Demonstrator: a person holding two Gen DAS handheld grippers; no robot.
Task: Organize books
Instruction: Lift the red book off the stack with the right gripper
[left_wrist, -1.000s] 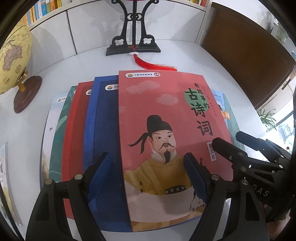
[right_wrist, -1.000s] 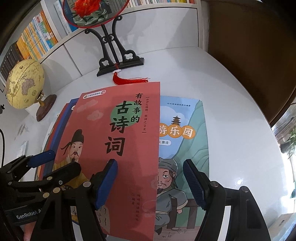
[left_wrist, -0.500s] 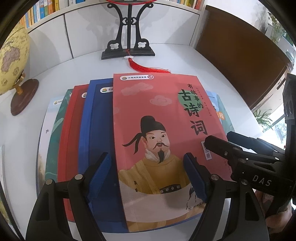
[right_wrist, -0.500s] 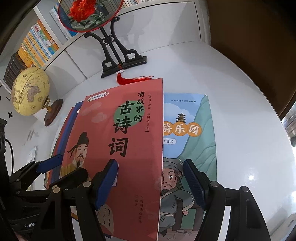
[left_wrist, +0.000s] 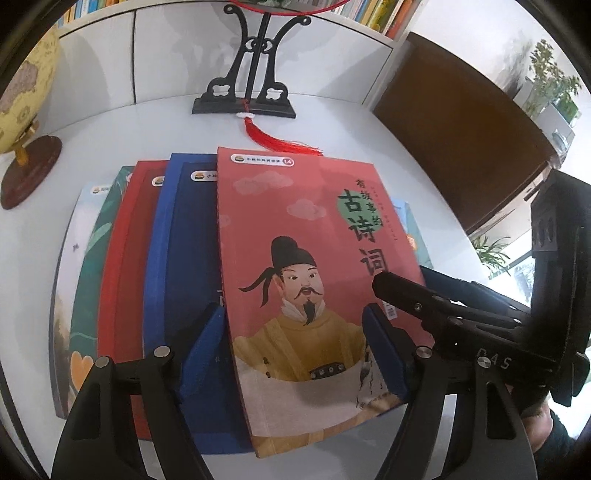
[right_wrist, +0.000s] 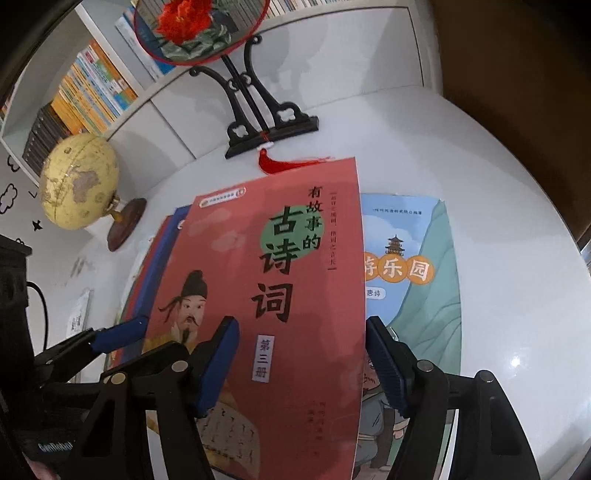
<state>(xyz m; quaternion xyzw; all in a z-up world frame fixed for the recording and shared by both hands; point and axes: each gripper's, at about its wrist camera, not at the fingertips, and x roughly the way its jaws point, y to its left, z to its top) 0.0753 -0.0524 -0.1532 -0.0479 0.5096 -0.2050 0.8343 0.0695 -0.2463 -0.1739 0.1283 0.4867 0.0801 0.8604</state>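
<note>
A row of overlapping thin books lies on the white table. The pink book (left_wrist: 295, 236) with a man in a black hat lies on top, over a blue book (left_wrist: 188, 258), a red book (left_wrist: 125, 258), a green book (left_wrist: 92, 266) and a white one at the far left. It also shows in the right wrist view (right_wrist: 280, 280), partly covering a light blue book (right_wrist: 413, 280). My left gripper (left_wrist: 291, 350) is open above the pink book's near edge. My right gripper (right_wrist: 303, 362) is open over the same book's right side.
A black fan stand (left_wrist: 251, 92) with a red tassel (left_wrist: 280, 142) stands behind the books. A yellow globe (right_wrist: 79, 181) stands at the back left. A bookshelf (right_wrist: 88, 92) lines the wall. A brown panel (left_wrist: 461, 147) is at the right.
Both grippers have pulled back and risen slightly, so the books look smaller and farther away. The books have not moved. Both grippers stay open.
</note>
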